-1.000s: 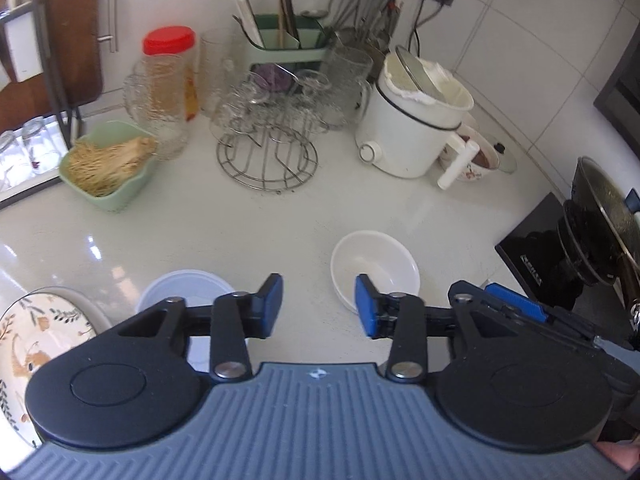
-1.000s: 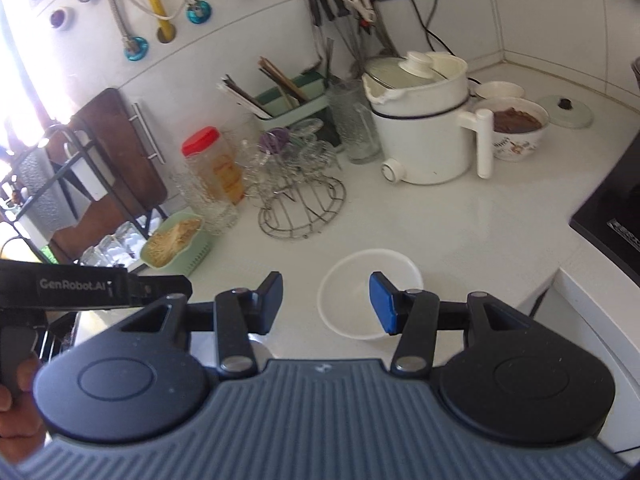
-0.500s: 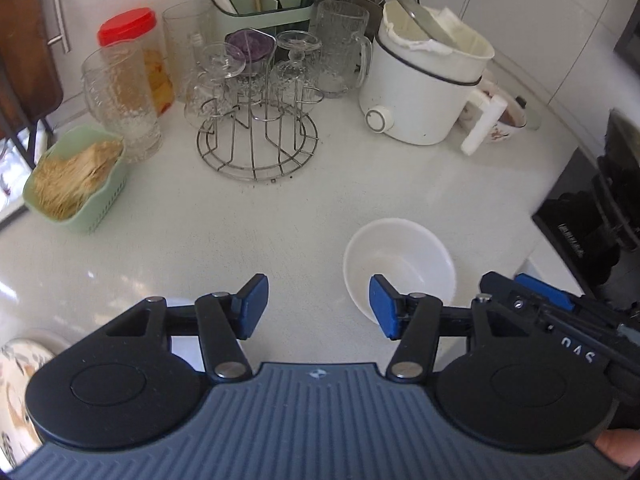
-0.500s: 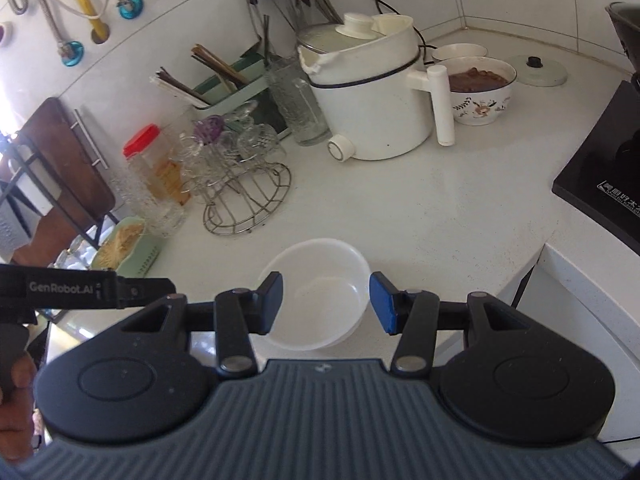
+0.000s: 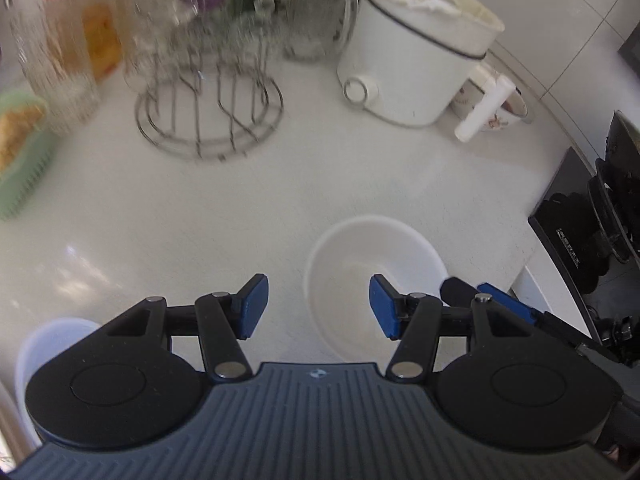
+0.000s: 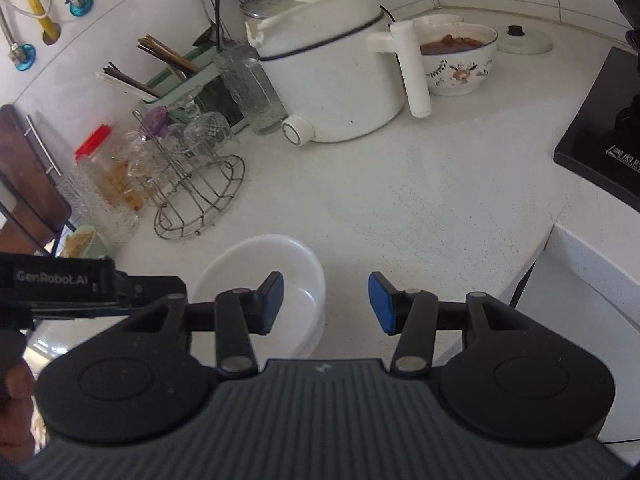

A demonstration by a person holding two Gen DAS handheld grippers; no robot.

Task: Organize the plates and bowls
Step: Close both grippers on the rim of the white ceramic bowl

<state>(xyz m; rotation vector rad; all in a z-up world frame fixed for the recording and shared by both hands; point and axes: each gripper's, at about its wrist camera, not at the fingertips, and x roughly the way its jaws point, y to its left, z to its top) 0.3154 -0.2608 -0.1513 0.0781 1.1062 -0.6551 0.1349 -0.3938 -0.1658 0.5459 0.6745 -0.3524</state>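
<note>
An empty white bowl (image 5: 372, 276) sits upright on the white counter near its front edge; it also shows in the right wrist view (image 6: 260, 276). My left gripper (image 5: 316, 309) is open, its jaws straddling the bowl's left rim. My right gripper (image 6: 326, 304) is open, its jaws straddling the bowl's right rim, left pad over the bowl's inside. A second pale bowl or container (image 5: 52, 344) lies at the lower left of the left wrist view, partly hidden by the gripper body.
A white electric pot (image 6: 328, 64) with a handle, a wire glass rack (image 6: 196, 192), a floral bowl of food (image 6: 460, 60), a green basket (image 5: 20, 152) and jars stand behind. A black cooktop (image 6: 604, 136) is at the right. The counter edge (image 6: 532, 256) drops off right.
Both grippers have moved forward and down towards the white bowl, which now lies larger between them. The patterned plate at the left has left the left wrist view.
</note>
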